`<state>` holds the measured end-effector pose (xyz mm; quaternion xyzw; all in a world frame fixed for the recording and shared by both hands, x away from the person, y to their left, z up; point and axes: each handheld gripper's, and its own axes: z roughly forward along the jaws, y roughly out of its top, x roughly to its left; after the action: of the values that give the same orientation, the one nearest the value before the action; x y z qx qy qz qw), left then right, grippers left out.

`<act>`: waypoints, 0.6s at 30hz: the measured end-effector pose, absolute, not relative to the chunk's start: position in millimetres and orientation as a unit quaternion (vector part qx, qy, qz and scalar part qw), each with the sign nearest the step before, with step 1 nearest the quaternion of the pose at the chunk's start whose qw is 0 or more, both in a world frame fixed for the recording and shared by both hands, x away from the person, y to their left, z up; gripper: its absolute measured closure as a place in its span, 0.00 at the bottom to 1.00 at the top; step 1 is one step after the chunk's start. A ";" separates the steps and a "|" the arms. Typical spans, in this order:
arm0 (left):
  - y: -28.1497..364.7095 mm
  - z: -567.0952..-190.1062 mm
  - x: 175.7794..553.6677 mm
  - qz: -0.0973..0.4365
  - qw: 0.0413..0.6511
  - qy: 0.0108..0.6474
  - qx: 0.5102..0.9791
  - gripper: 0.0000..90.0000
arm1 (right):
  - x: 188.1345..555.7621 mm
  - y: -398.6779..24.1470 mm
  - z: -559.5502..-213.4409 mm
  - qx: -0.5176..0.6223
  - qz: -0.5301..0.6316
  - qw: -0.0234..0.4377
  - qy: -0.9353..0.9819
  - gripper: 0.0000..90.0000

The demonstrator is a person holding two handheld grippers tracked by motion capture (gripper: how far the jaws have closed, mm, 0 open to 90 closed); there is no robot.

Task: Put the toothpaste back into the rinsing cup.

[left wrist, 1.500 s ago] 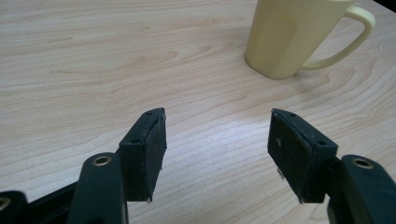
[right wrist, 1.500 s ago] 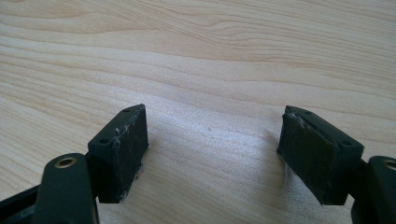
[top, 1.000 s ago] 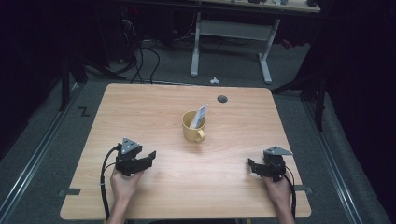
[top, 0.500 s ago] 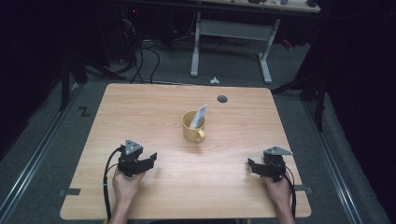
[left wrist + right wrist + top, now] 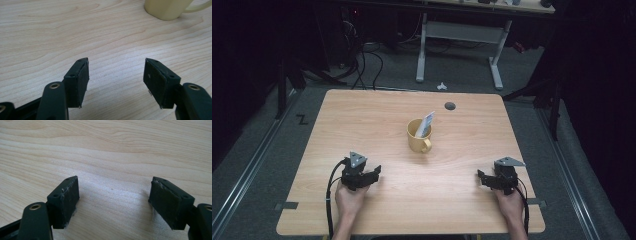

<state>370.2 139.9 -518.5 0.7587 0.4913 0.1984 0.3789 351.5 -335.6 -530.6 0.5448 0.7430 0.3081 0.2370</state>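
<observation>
A: How did the hands sit?
B: The left gripper [image 5: 373, 174] lay near the desk [image 5: 362, 115]'s front left corner, jaws apart on nothing; the mug [image 5: 418, 137] stood mid-desk; the right gripper [image 5: 482, 179] rested near the front right corner, jaws apart.
A: Any change?
B: The left gripper had slid slightly rightward; otherwise nothing.

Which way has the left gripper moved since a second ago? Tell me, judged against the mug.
No. In the high view the left gripper sits in the same spot, near and left of the mug, jaws open over the bare table.
</observation>
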 end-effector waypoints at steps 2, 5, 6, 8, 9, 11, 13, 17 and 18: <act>139.9 -520.1 370.7 0.198 0.377 0.494 0.758 0.42 | 351.5 -335.6 -530.6 0.545 0.308 0.237 0.743 0.27; 139.9 -522.6 371.4 0.200 0.373 0.496 0.759 0.42 | 351.5 -335.6 -530.6 0.545 0.308 0.237 0.743 0.27; 139.7 -523.5 371.5 0.203 0.371 0.496 0.758 0.42 | 351.5 -335.6 -530.6 0.545 0.308 0.237 0.743 0.27; 140.1 -525.0 372.0 0.203 0.369 0.498 0.758 0.42 | 351.5 -335.6 -530.6 0.545 0.308 0.237 0.743 0.27; 140.1 -525.7 372.3 0.204 0.368 0.499 0.758 0.42 | 351.5 -335.6 -530.6 0.545 0.308 0.237 0.743 0.27; 140.1 -526.9 372.6 0.206 0.364 0.499 0.759 0.42 | 351.5 -335.6 -530.6 0.545 0.308 0.237 0.743 0.27; 140.1 -528.2 372.8 0.207 0.360 0.500 0.760 0.42 | 351.5 -335.6 -530.6 0.545 0.308 0.237 0.743 0.27; 139.8 -532.7 373.7 0.207 0.354 0.504 0.760 0.42 | 351.5 -335.6 -530.6 0.545 0.308 0.237 0.743 0.27; 139.1 -534.6 373.6 0.210 0.353 0.502 0.761 0.42 | 351.5 -335.6 -530.6 0.545 0.308 0.237 0.743 0.27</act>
<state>373.6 139.1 -534.6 0.7609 0.5023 0.2097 0.3531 351.5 -335.6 -530.6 0.5449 0.7430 0.3081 0.2368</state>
